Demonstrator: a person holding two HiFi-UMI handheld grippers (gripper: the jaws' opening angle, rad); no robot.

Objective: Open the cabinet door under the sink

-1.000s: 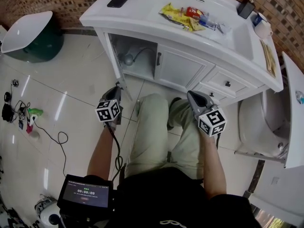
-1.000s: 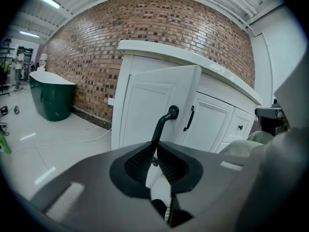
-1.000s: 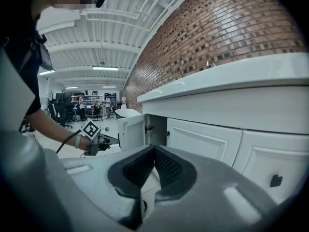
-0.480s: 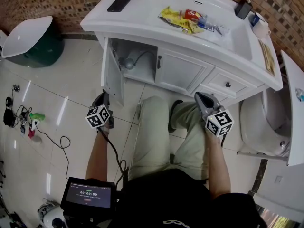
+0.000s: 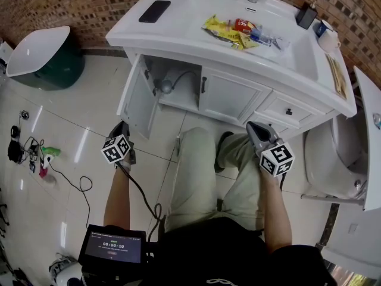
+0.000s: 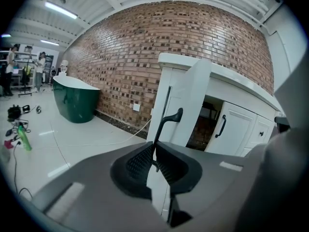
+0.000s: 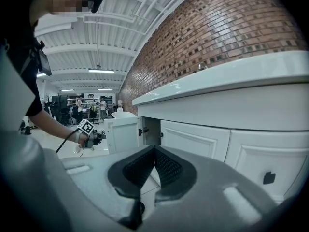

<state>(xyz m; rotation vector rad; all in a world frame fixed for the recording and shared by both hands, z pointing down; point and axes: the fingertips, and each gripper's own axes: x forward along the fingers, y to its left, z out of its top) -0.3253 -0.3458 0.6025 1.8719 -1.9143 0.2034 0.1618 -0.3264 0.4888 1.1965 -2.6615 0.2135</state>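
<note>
The cabinet door (image 5: 138,100) under the sink (image 5: 300,55) stands swung out to the left, its free edge toward the near side, and the cupboard behind it is open, showing a pipe (image 5: 166,86) inside. The left gripper (image 5: 122,126) sits just at that free edge. In the left gripper view its jaws are nearly together and have just been closing; the thin black handle (image 6: 166,122) of the door runs down between the pad tips, and they seem to pinch it, though the contact itself is small and hard to see.

The right gripper (image 5: 254,126) hangs near the drawer (image 5: 286,109), well apart from the door, with its jaws together on nothing.

The person's legs (image 5: 196,171) stretch between the two grippers, right before the second door (image 5: 229,97), which is closed. A phone (image 5: 154,11) and snack packets (image 5: 229,27) lie on the counter. A green tub (image 5: 44,55) stands far left by the brick wall (image 5: 77,5); a cable (image 5: 74,180) trails over the floor to the left of the left gripper. A toilet (image 5: 330,159) is on the right.
</note>
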